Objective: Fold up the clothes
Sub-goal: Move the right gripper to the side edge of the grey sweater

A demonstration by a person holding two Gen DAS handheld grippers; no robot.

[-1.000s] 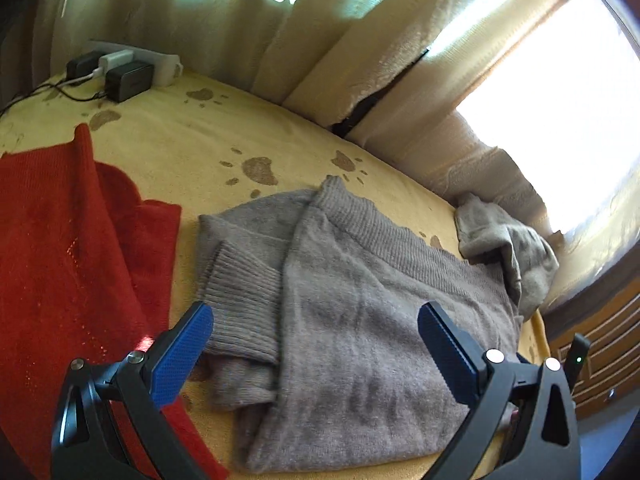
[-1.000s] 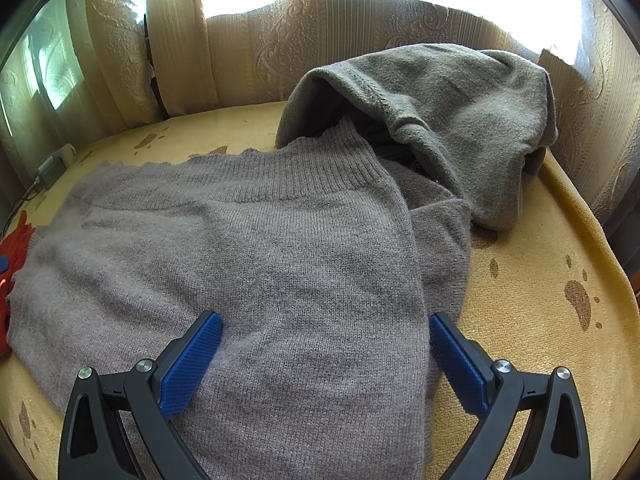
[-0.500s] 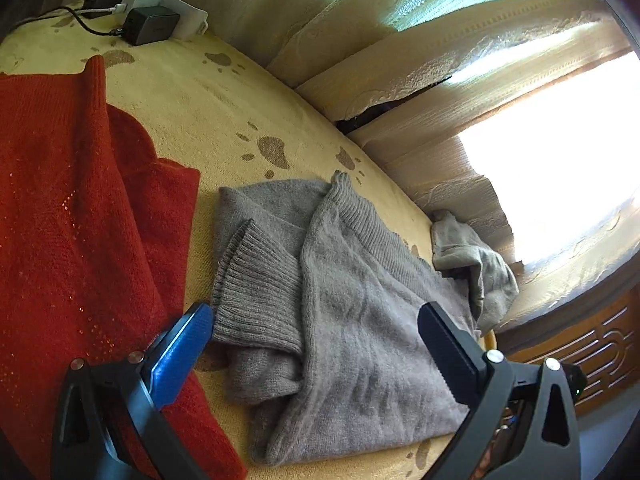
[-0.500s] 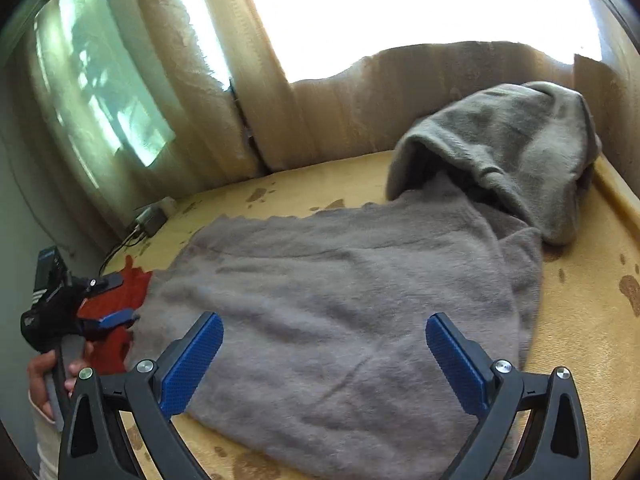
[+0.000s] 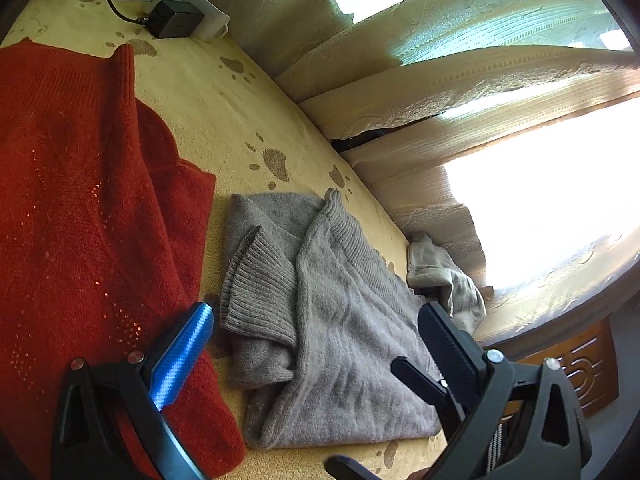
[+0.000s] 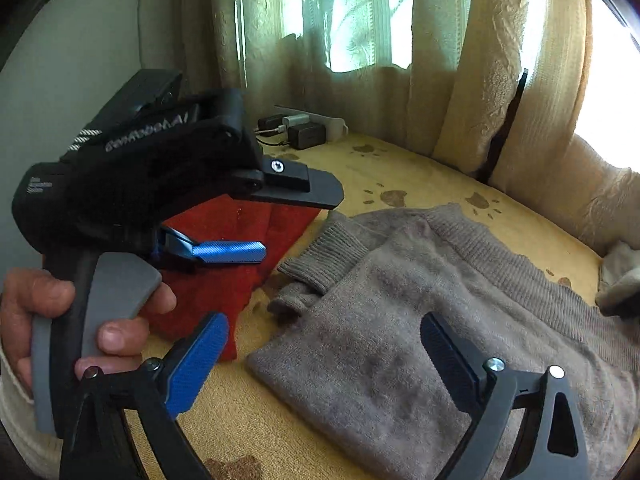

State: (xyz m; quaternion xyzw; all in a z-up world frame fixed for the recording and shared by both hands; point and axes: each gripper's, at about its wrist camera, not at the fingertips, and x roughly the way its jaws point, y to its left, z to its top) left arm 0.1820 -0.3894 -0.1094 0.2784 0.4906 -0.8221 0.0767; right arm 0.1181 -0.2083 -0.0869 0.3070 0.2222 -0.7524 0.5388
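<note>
1. the grey sweater (image 5: pixel 344 320) lies in a rough fold on the yellow bed (image 5: pixel 224 120), right of the red sweater (image 5: pixel 80 216) and just beside it; fuzzy knit, ribbed hem along the far edge
2. one ribbed cuff (image 5: pixel 260 284) is folded over on top at its left side, a bit bunched; the near edge is a soft rumpled fold; another grey garment (image 5: pixel 444 276) sits heaped at the far end against the curtain (image 5: pixel 440 92)
3. my left gripper (image 5: pixel 316 344) hangs over the seam between red and grey, jaws wide, nothing in them, one pad over the red knit
4. my right gripper (image 6: pixel 324 356) is over the grey's near corner; jaws wide but they've just been closing a little, nothing between them; my left hand (image 6: pixel 80 320) shows there on its handle
5. chargers (image 5: pixel 172 16) sit at the bed's far corner
</note>
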